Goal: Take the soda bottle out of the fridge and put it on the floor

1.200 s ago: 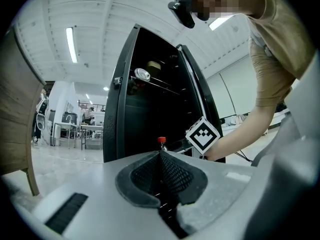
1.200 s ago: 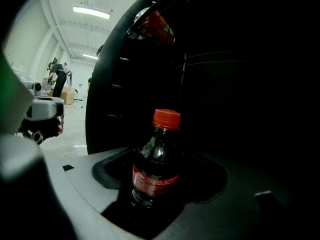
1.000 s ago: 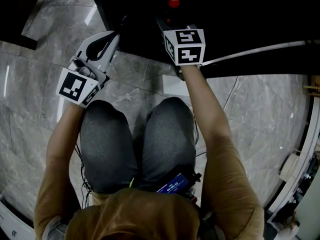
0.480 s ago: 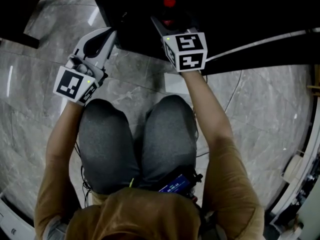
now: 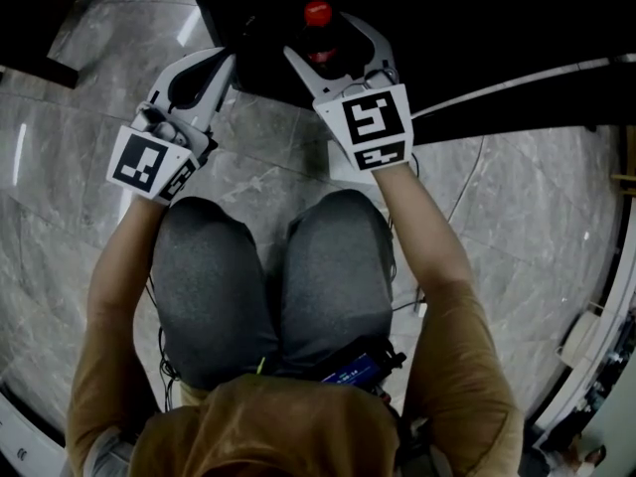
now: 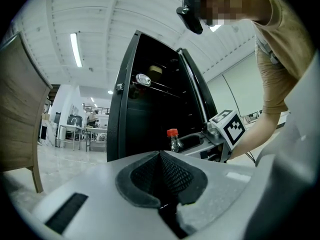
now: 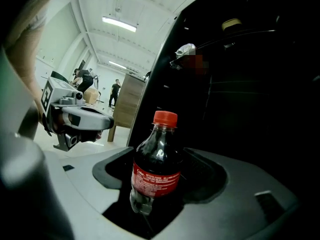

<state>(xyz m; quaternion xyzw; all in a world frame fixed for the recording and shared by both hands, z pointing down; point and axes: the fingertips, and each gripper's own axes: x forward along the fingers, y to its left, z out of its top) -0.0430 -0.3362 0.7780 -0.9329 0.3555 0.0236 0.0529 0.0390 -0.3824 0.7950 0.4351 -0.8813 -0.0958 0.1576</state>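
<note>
The soda bottle (image 7: 156,169) is dark, with a red cap and a red label. It stands upright between the jaws of my right gripper (image 7: 159,194), which is shut on its body. In the head view its red cap (image 5: 317,13) shows between the white fingers of the right gripper (image 5: 323,40), at the dark mouth of the black fridge (image 5: 467,28). My left gripper (image 5: 221,66) is a little to the left, by the fridge's edge. Its pads (image 6: 165,171) meet with nothing between them. From the left gripper view the bottle (image 6: 173,140) appears in front of the open fridge (image 6: 145,109).
Grey marble floor (image 5: 517,217) spreads on both sides of the person's knees (image 5: 268,286). A white strip (image 5: 527,92) runs along the fridge's lower right edge. Wooden furniture (image 6: 20,114) stands to the left. Shelves with small items (image 7: 230,26) sit inside the fridge.
The right gripper has drawn back toward the person with the bottle, so the cap and fingers show more clearly outside the fridge. The left gripper has hardly moved.
</note>
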